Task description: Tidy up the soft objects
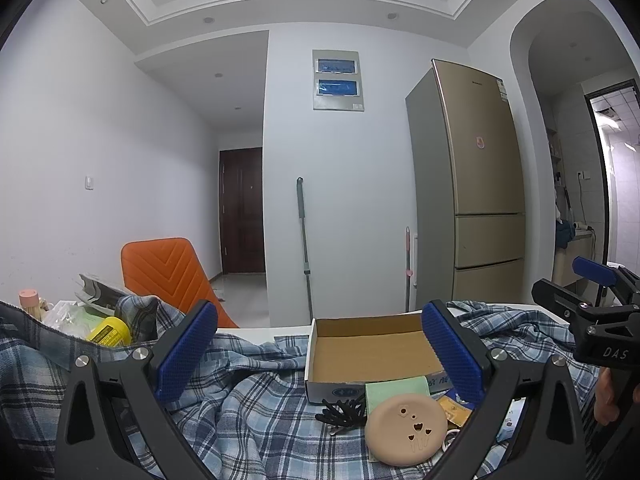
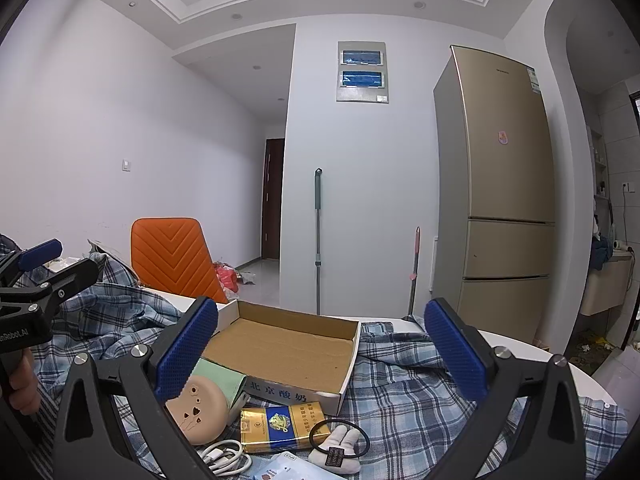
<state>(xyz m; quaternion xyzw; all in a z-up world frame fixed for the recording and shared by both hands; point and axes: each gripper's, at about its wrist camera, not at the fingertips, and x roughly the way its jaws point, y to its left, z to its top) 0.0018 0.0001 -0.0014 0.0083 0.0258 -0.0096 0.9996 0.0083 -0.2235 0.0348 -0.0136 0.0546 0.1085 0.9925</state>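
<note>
Centrally in both views, a shallow open cardboard box rests on a rumpled blue plaid cloth covering the white counter. Both claws hang spread and empty: left claw, right claw. Low in the frame just before the box lie a round beige silicone pad, a folded green cloth, a gold-and-blue packet, a black hair tie with a grey plush charm and a white cable.

An open shallow cardboard box sits at frame centre on the rumpled blue plaid cloth. Below it lie a round beige silicone case at lower left, a gold-and-blue cigarette pack, then a black hair tie with grey plush charm rightward.
</note>
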